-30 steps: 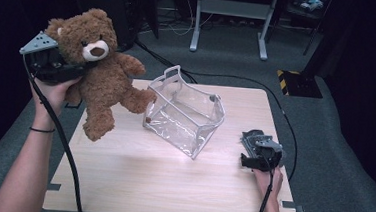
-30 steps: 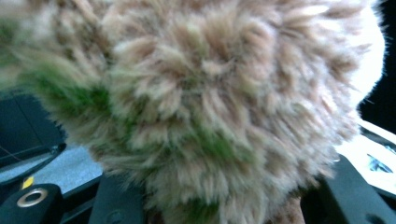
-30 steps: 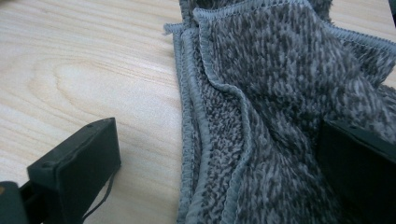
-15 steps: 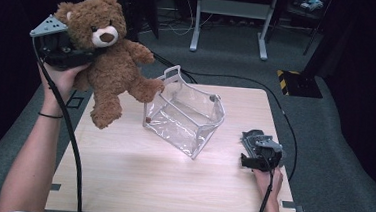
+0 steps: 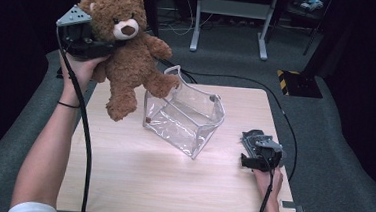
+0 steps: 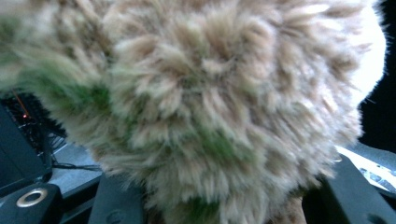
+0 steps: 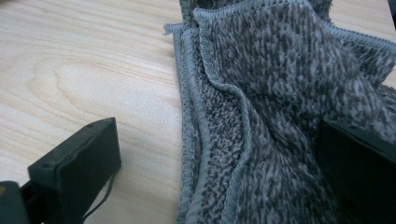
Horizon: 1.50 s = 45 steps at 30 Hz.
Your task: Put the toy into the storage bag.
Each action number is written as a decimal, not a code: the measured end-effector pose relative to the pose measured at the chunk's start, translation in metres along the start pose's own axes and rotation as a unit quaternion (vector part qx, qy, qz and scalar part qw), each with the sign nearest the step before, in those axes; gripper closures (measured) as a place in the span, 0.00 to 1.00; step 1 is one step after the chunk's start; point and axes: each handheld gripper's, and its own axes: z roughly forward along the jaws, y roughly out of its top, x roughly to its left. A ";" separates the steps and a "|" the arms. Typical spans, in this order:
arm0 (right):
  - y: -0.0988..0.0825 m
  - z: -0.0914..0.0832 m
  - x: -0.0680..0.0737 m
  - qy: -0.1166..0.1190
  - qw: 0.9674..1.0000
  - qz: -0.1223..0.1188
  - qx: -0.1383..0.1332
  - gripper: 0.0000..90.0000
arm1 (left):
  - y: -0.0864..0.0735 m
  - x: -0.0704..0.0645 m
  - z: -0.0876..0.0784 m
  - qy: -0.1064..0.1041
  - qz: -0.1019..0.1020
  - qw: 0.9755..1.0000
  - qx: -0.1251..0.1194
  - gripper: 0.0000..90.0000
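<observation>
While no writing shows, left hand-held gripper [image 5: 97,47] clamps teddy bear [image 5: 129,57]; right [image 7: 215,158] gapes.

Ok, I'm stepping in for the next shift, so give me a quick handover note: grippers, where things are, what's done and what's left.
Left gripper: shut on the teddy bear, held in the air, one foot at the rim of the clear pouch.
Right gripper: open, resting low at the table's right side, jaws over the grey cloth.
Done: bear lifted.
Left, likely: bear into the pouch; cloth not yet gripped.
</observation>
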 end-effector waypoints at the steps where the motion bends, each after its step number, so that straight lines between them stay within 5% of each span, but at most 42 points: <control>1: 0.000 0.000 0.000 -0.001 1.000 -0.002 0.000 0.00 | 0.001 -0.001 0.003 -0.001 0.000 1.000 0.001 0.55; 15: 0.000 -0.001 -0.001 0.009 1.000 0.003 -0.003 0.00 | 0.010 -0.013 0.033 -0.009 0.002 1.000 0.008 0.55; 21: 0.000 0.000 -0.001 0.005 1.000 -0.006 -0.001 0.00 | 0.011 -0.018 0.043 -0.034 0.006 0.999 0.036 0.55; 27: 0.002 -0.004 -0.004 0.026 1.000 0.003 -0.007 0.00 | 0.010 -0.019 0.049 -0.032 0.011 0.998 0.044 0.55; 29: 0.013 -0.017 -0.007 0.042 0.999 0.011 -0.019 0.02 | 0.010 -0.019 0.051 -0.029 0.012 0.999 0.045 0.55; 36: 0.086 -0.070 0.008 0.082 0.991 -0.052 -0.088 0.06 | 0.011 -0.022 0.061 -0.026 0.008 0.999 0.045 0.54; 45: 0.166 -0.075 0.039 0.142 0.978 -0.111 -0.108 0.10 | 0.011 -0.025 0.071 -0.028 0.015 0.998 0.058 0.54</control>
